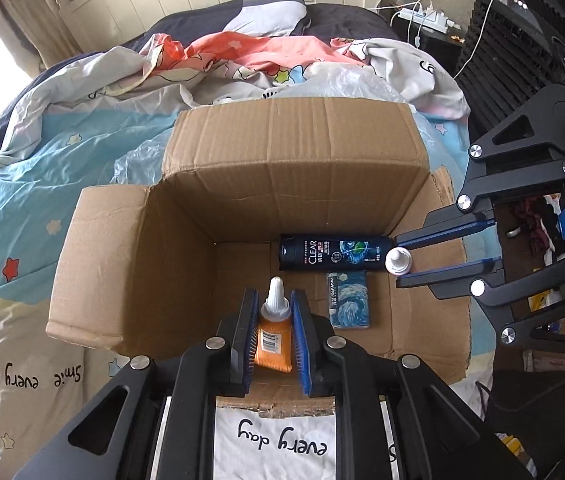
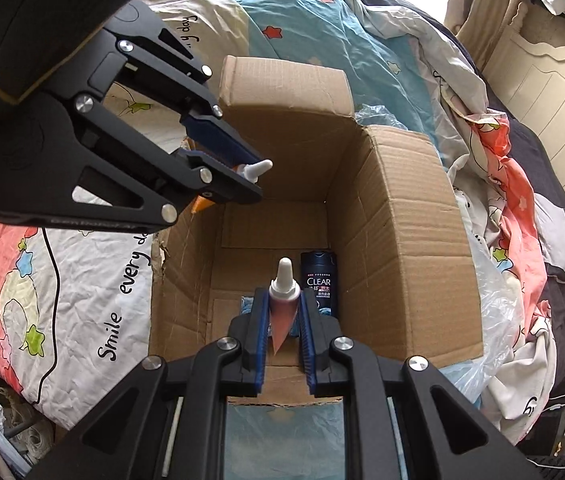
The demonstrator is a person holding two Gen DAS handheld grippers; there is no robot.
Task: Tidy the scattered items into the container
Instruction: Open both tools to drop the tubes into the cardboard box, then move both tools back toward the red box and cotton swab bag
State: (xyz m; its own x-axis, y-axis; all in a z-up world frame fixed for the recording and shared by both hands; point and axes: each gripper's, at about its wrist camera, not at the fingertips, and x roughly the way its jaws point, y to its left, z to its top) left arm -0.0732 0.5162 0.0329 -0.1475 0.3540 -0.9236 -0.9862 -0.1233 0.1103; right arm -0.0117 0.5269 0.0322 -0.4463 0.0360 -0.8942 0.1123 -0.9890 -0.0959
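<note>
Clamped between the blue pads of the left hand-held gripper [image 1: 273, 304] is an orange tube [image 1: 272, 342] with a barcode label and a white pointed cap, nozzle pointing away from the camera. The pads sit against both sides of the tube, and it hangs over the near edge of the open cardboard box [image 1: 302, 160]. In the right wrist view the same tube [image 2: 256, 169] pokes its white tip out past the black fingers, above the box's left wall.

Across the box, the right hand-held gripper [image 2: 282, 300] pinches a pink tube [image 2: 280, 320] with a white pointed cap, its jaws drawn narrow on the tube's flattened body. It hangs inside the box opening, above the floor. From the left wrist view this gripper [image 1: 400, 264] reaches in from the right, and only the round white cap [image 1: 398, 260] shows between its fingers.

On the box floor lies a dark shampoo bottle [image 1: 332, 256] marked CLEAR, on its side against the far wall. Just beside it lies a small blue packet [image 1: 348, 300] printed with a swirling night-sky picture.

Both long flaps of the box stand up. The box rests on a bed covered by a rumpled quilt [image 1: 62, 200] in pale blue, pink and white with stars and the words "Smile every day". A clear plastic bag [image 2: 482, 280] lies crumpled against the box's outer side.
</note>
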